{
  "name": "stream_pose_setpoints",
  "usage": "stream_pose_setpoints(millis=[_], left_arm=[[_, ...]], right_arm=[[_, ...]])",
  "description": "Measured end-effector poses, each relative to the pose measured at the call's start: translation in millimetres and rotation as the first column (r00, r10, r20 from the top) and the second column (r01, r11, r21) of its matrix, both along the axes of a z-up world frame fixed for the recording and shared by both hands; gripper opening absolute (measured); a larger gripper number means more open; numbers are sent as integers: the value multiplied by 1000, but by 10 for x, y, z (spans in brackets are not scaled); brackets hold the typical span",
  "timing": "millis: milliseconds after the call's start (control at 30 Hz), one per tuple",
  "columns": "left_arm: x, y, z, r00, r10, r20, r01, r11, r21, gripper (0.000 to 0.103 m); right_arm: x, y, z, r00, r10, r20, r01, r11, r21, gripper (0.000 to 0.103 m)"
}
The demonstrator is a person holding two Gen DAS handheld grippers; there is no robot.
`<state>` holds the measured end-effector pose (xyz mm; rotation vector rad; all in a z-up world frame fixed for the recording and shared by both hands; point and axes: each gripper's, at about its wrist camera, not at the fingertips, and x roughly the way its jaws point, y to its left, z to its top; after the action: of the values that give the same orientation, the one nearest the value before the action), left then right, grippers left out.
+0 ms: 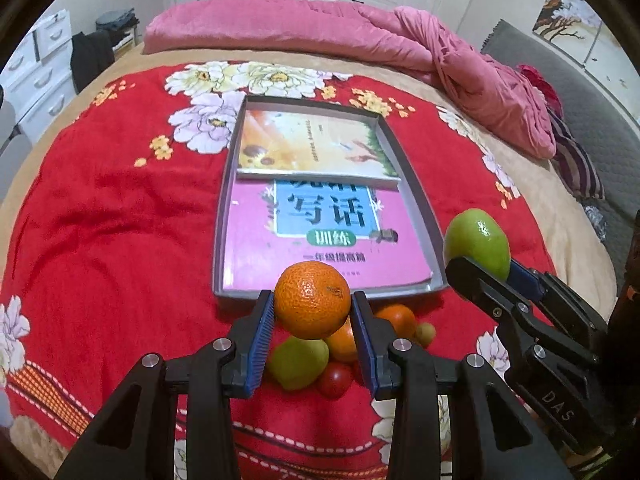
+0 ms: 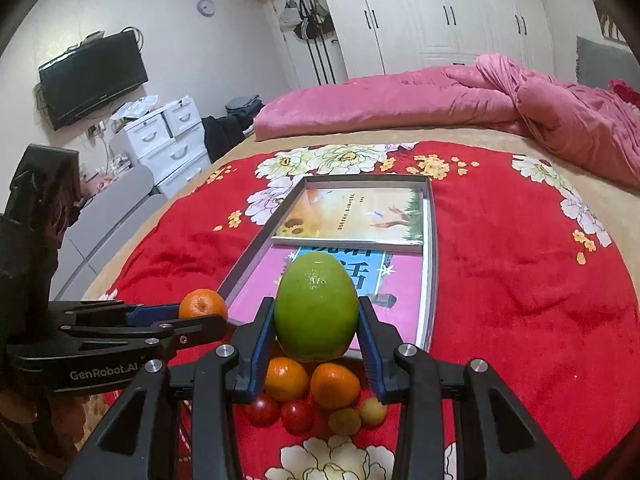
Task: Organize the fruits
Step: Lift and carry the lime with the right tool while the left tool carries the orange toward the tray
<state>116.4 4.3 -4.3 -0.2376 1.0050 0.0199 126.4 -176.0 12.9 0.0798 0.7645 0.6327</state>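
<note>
My left gripper (image 1: 313, 307) is shut on an orange mandarin (image 1: 312, 299), held above the fruit pile near the tray's front edge. To its right, my right gripper (image 2: 316, 326) is shut on a large green fruit (image 2: 316, 306); the same green fruit (image 1: 478, 242) shows beside the tray in the left wrist view. The left gripper (image 2: 200, 318) with its mandarin (image 2: 202, 303) appears at the left of the right wrist view. On the red blanket below lie two more mandarins (image 2: 286, 378), red tomatoes (image 2: 297, 416), small yellowish fruits (image 2: 344, 420) and another green fruit (image 1: 298, 362).
A grey shallow tray (image 1: 420, 200) holds two books on the red flowered blanket (image 1: 112, 220). A pink quilt (image 1: 360, 36) is bunched along the bed's far side. White drawers (image 2: 168, 140) and a wall television (image 2: 94, 76) stand to the left.
</note>
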Motion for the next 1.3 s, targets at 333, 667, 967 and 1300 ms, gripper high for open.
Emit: stream_pose_setpoints(millis=[333,667,967,1300], left_arm=[[230,78,48,999,25,24,-25,1000,10,39],[423,136,-119,999,35,-6,-34,999,13,39],[567,80,-243,1000,20,-14,-20,1000,15,39],[628,43,-435,999,12,-46,-11,1000,30,40]], right_arm=[[202,18,24,1000,-23,2,23,1000,4,40],[411,28,-44,999,-33,-19,33,999,-16,40],[482,111,-179,1000,-15,-27,13,998,-58,40],[496,159,-400,997,-9,-76,0,993,-120,40]])
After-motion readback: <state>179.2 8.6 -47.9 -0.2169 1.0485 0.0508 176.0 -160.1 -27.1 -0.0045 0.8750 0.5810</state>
